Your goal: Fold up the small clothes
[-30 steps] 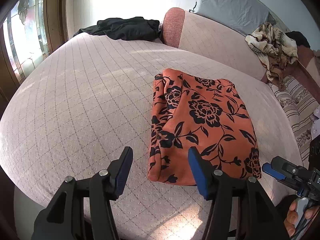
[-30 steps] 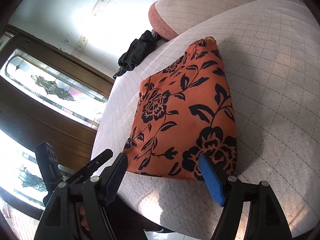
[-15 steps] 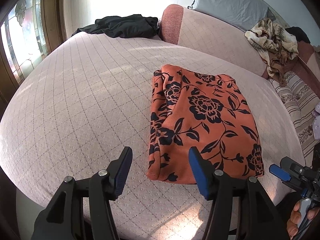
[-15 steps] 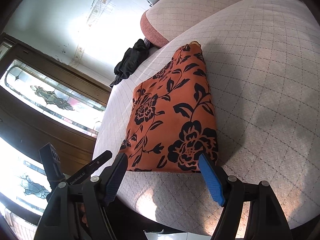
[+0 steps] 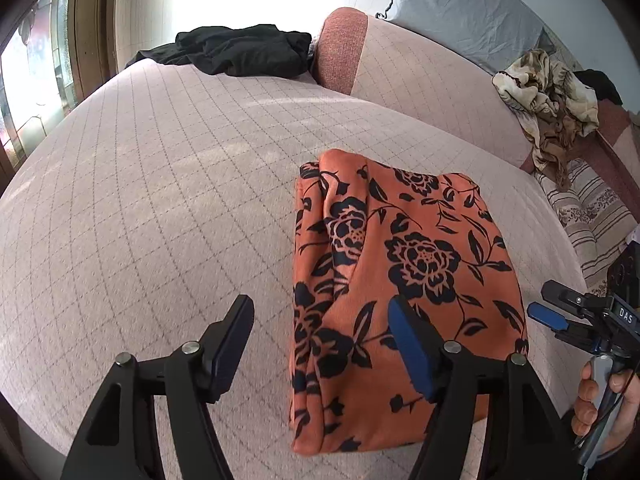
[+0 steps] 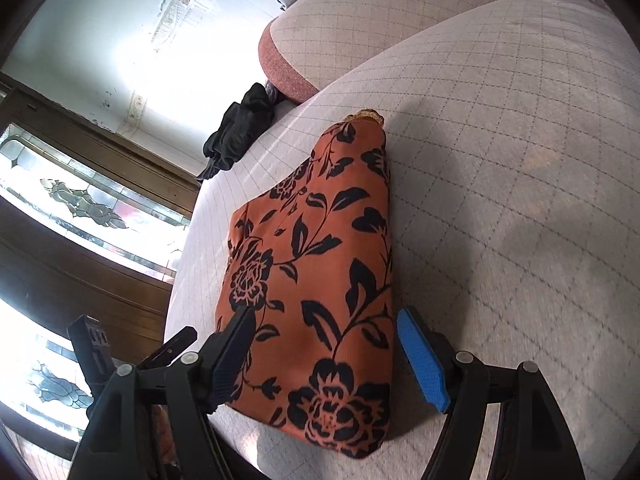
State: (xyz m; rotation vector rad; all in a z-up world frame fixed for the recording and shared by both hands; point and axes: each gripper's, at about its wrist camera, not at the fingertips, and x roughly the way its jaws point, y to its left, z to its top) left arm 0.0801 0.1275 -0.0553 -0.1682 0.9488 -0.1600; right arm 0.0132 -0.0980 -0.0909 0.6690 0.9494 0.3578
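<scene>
A folded orange cloth with black flowers (image 5: 400, 280) lies on the quilted pink seat (image 5: 160, 200). My left gripper (image 5: 320, 312) hovers over the cloth's near left corner. Its jaws are opening; the right blue pad is above the fabric, the left one above bare seat, and neither presses on it. In the right wrist view the same cloth (image 6: 320, 260) has its near end between the fingers of my right gripper (image 6: 326, 320), which stands open and apart from the fabric. The right gripper (image 5: 552, 312) also shows at the left view's right edge, held by a hand (image 5: 600, 400).
A black garment (image 5: 240, 50) lies at the far end of the seat by the padded backrest (image 5: 420, 80). A crumpled beige patterned garment (image 5: 552, 108) hangs over the backrest, a striped cushion (image 5: 592, 208) below it. Wood-framed glass panels (image 6: 80, 200) stand beyond the seat edge.
Both grippers have come forward and slightly down toward the cloth, which now looks larger and reaches between their fingers. The left jaws have spread wider. The cloth has not moved.
</scene>
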